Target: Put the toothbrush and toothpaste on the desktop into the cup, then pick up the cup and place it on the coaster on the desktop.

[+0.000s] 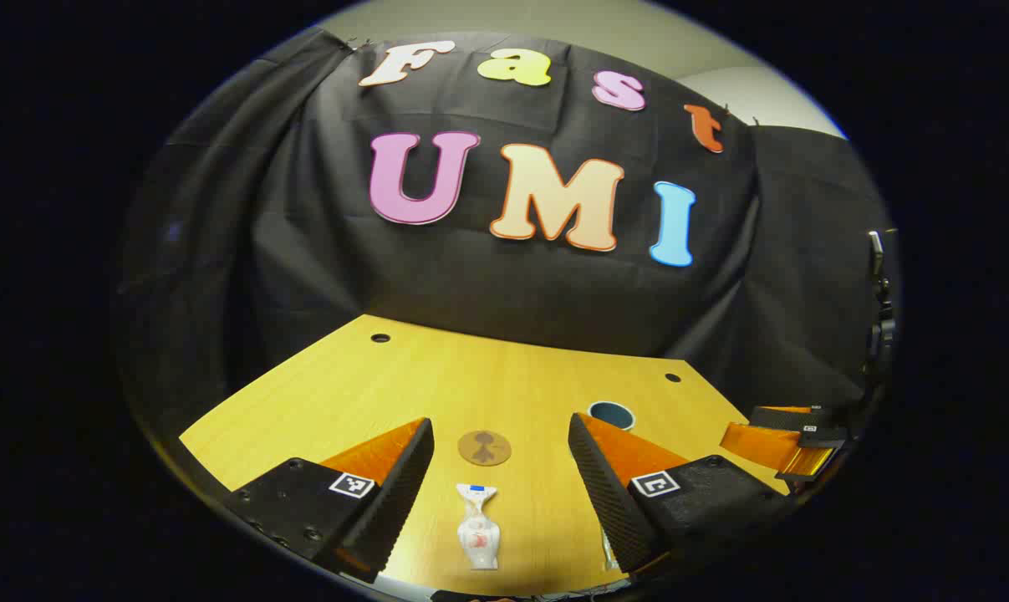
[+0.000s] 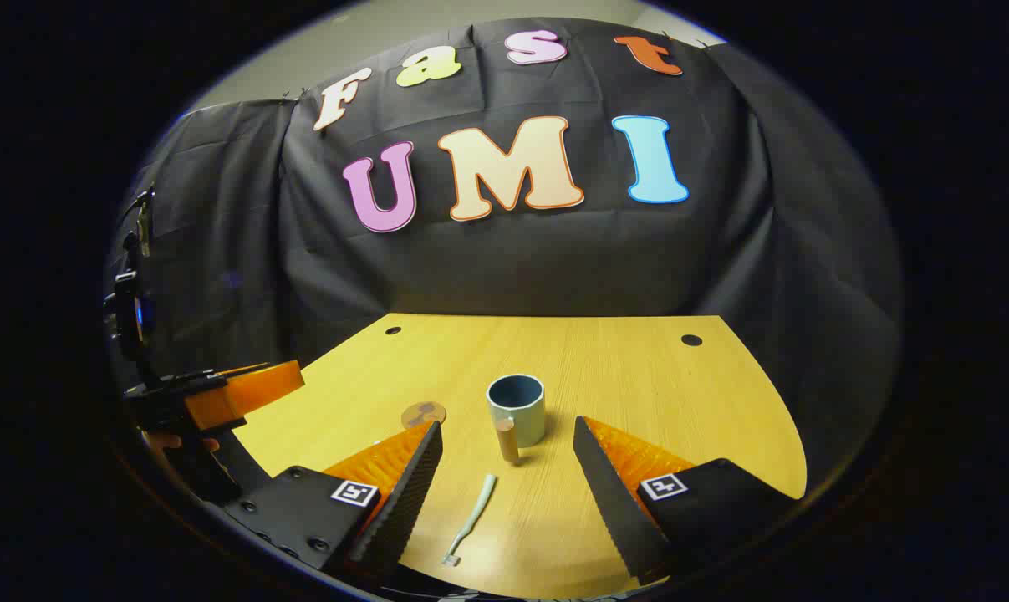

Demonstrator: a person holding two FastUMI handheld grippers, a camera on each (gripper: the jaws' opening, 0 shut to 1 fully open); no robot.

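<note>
While both claws hover spread apart, left gripper (image 1: 500, 451) frames the toothpaste (image 1: 478, 528) and right gripper (image 2: 508, 451) the toothbrush (image 2: 471, 518), ready for grasping.

One toothbrush (image 2: 471, 518), one toothpaste tube (image 1: 478, 527), one cup (image 2: 517, 409), one coaster (image 1: 484, 448).

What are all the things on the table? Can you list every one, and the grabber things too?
toothpaste: one, white tube with a blue cap, lying flat on the table near the front edge.
toothbrush: one, pale green, lying flat in front of the cup.
cup: one, grey-blue, upright mid-table, with a brown handle.
coaster: one, round, brown, flat beyond the toothpaste.
table: one, yellow wood, small dark holes near the back.
left gripper: open, above the toothpaste.
right gripper: open, above the toothbrush.
</note>
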